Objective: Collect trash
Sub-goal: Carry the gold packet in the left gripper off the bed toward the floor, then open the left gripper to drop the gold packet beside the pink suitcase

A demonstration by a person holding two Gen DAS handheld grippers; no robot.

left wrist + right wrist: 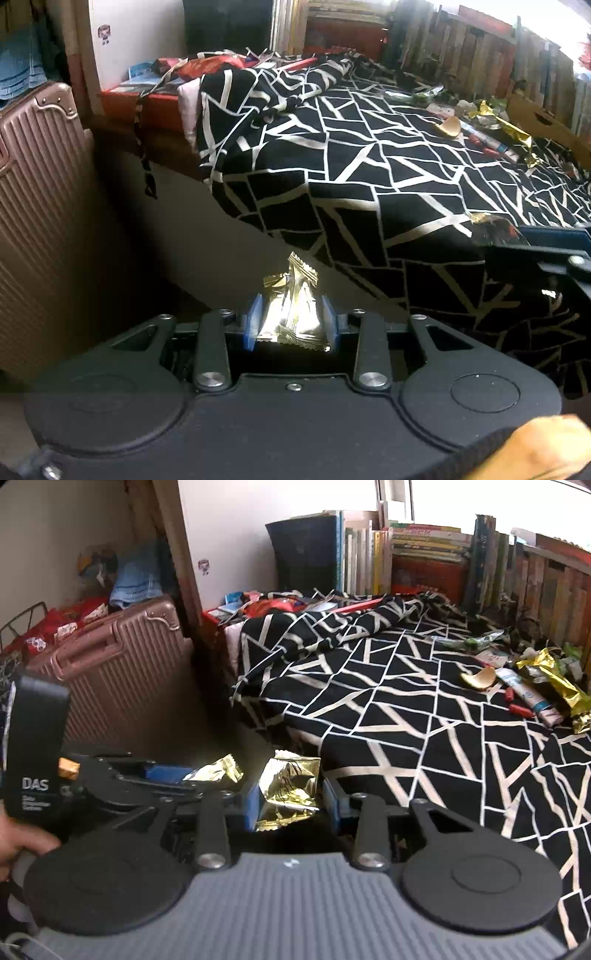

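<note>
Both tongs are loaded here: the left gripper (pixel 293 326) is pinched in on a gold wrapper (pixel 295 306), blue pads pressing its sides, and the right gripper (pixel 291 799) is clamped just as narrowly on a second gold wrapper (pixel 290 788). Both are held off the near edge of the bed (pixel 369 155), over the floor gap beside the pink suitcase (pixel 40 192). More trash waits well apart on the far right of the patterned cover: a long gold wrapper (pixel 554 681), a tube (pixel 528 692), a curved yellow scrap (pixel 480 679) and green bits (pixel 476 640). The risk, as I read it: these foil packets are slick and crumpled, and each is gripped only across its lower part, so a tilt or a slackened squeeze could let one slide out and drop into the dark gap by the suitcase. No bin shows in either view, so where they go is unclear. The right camera shows the left gripper from the side, its wrapper poking out forward, plus the row of books (pixel 369 554); the left camera catches only a corner of the right gripper.
</note>
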